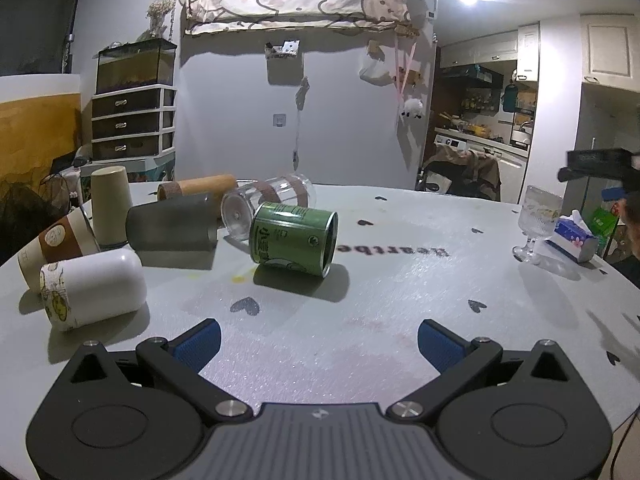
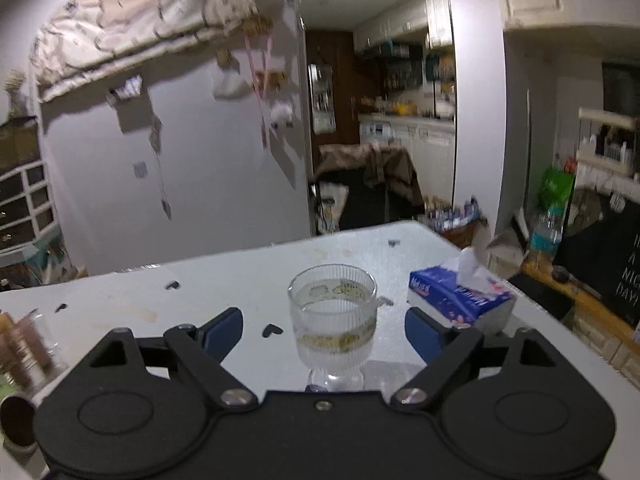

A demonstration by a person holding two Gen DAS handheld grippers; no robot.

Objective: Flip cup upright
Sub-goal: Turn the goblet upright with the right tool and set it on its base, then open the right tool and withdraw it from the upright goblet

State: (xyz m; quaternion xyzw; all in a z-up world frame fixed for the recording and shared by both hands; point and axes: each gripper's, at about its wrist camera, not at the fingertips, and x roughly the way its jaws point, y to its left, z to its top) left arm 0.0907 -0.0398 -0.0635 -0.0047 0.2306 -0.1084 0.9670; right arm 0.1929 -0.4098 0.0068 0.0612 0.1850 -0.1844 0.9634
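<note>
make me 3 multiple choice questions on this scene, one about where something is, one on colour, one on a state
1. Where is the tissue box relative to the stemmed glass in the right wrist view?
A. right of it
B. left of it
C. under it

2. What colour is the printed can lying nearest the left tool?
A. red
B. green
C. yellow

3. How does the stemmed glass stand?
A. on its side
B. rim down
C. upright

Answers: 1 A, the box sits past the glass's right side. 2 B, its body is green. 3 C, its open rim faces up, between the open right tool fingers.

Ribbed glass goblet point(image 2: 333, 320) upright on table, btwn open tongs.
</note>
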